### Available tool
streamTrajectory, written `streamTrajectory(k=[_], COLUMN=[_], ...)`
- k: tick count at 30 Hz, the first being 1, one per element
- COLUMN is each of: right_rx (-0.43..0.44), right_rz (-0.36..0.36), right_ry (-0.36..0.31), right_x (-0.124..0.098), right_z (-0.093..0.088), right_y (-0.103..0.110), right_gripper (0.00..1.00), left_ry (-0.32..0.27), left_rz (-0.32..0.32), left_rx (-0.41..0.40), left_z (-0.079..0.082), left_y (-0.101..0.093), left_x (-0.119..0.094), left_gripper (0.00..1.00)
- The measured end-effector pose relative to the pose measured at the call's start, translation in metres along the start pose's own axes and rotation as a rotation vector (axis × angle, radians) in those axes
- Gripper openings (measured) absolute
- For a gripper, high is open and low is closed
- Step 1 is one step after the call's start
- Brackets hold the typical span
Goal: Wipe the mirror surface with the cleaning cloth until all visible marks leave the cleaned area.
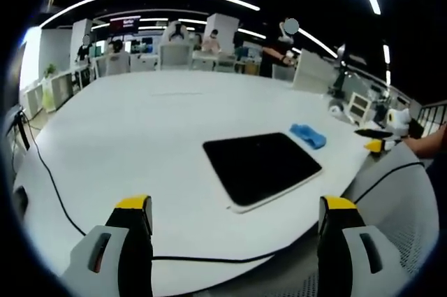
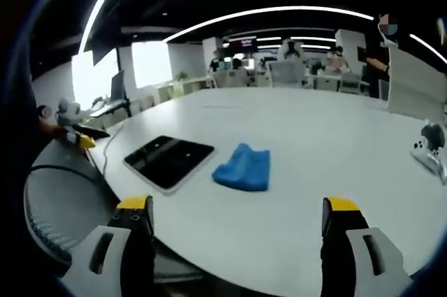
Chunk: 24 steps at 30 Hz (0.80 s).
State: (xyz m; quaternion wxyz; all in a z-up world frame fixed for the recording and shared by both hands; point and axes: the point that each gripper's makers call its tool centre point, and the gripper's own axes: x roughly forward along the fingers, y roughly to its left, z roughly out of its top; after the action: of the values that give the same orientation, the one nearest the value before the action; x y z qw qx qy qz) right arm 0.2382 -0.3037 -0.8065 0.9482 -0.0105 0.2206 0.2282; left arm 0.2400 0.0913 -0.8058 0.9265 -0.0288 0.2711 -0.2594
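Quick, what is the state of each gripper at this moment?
Left gripper: open, holding nothing, above the table edge.
Right gripper: open, holding nothing.

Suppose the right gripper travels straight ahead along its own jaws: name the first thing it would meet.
Probably the blue cleaning cloth, lying on the white table just ahead of the open right gripper; the mirror lies off to the side. Depth is uncertain.
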Motion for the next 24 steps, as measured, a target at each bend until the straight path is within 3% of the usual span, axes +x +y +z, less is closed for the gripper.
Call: streamTrajectory(k=[24], right_rx=[-0.001], right_rz=[0.001], right_ry=[-0.001], right_x=[0.0013], right_z=[0.0008], right_y=[0.0057], right_gripper=[1.00], left_ry=[0.006], left_rz=[0.000], left_rx=[-0.013], left_z=[-0.0014], left_y=[0.0006], left_x=[0.0007], left_gripper=[0.99])
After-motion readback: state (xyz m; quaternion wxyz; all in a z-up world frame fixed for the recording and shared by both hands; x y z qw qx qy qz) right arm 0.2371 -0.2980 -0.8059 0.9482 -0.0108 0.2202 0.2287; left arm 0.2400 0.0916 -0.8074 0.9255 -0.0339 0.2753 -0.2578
